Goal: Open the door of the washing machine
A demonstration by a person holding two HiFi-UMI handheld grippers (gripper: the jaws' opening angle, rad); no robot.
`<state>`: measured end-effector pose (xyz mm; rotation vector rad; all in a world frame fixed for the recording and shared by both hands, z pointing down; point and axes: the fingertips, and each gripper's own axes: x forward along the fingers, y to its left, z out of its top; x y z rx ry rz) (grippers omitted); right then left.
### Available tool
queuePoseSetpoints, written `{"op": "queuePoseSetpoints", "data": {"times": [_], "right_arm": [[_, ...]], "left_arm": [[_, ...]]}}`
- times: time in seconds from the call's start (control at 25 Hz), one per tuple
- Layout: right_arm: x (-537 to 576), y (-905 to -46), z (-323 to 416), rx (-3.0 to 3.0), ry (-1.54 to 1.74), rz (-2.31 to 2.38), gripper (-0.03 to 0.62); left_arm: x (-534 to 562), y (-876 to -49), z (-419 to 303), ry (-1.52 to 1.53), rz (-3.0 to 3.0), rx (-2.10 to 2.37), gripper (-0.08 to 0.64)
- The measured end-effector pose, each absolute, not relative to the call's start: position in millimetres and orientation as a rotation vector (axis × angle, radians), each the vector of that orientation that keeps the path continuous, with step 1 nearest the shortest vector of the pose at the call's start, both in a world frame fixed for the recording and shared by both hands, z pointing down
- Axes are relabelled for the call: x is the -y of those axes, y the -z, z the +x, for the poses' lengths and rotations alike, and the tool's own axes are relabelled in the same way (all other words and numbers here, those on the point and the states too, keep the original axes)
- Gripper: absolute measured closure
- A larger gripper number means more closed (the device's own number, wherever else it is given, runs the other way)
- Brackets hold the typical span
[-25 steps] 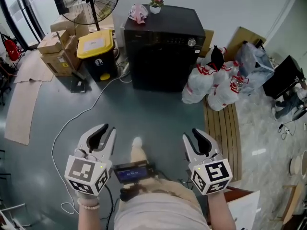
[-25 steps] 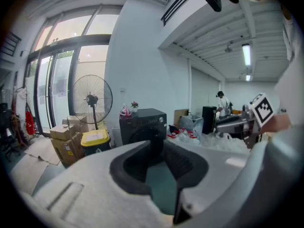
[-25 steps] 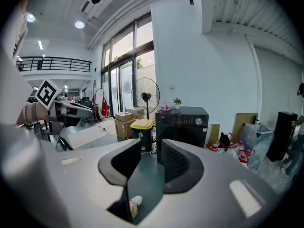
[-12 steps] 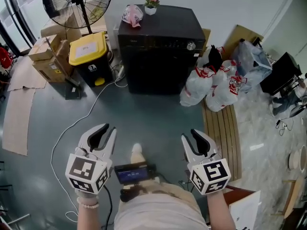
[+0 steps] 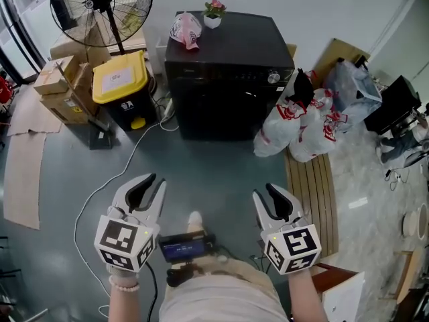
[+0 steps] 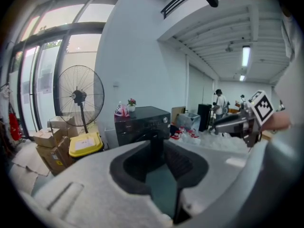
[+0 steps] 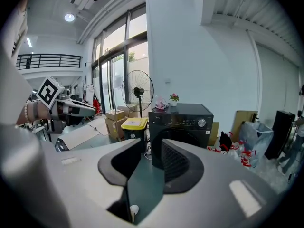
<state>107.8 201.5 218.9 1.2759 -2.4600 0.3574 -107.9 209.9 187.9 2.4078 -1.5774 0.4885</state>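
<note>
1. Head view: well short of the washing machine (image 5: 228, 79), seemingly closed; opening not yet begun.
2. Left gripper view: left claw (image 6: 159, 144) spread, holding nothing.
3. Right gripper view: right claw (image 7: 152, 148) spread, empty, aimed at the machine; approach and pull both left to do.

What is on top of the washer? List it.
A pink bundle and a small potted flower sit near the back left corner of the washer top. What the bundle holds is covered.
</note>
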Motion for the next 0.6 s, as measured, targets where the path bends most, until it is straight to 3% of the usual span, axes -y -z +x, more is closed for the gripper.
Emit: {"op": "queuePoseSetpoints", "data": {"times": [0.6], "right_arm": [[-115.4,-223.9,64.3,2.421,-0.378,1.318,0.476]], "left_arm": [[-115.4,-196.5,-150.0,-0.524,2.45,1.501,0.48]]}}
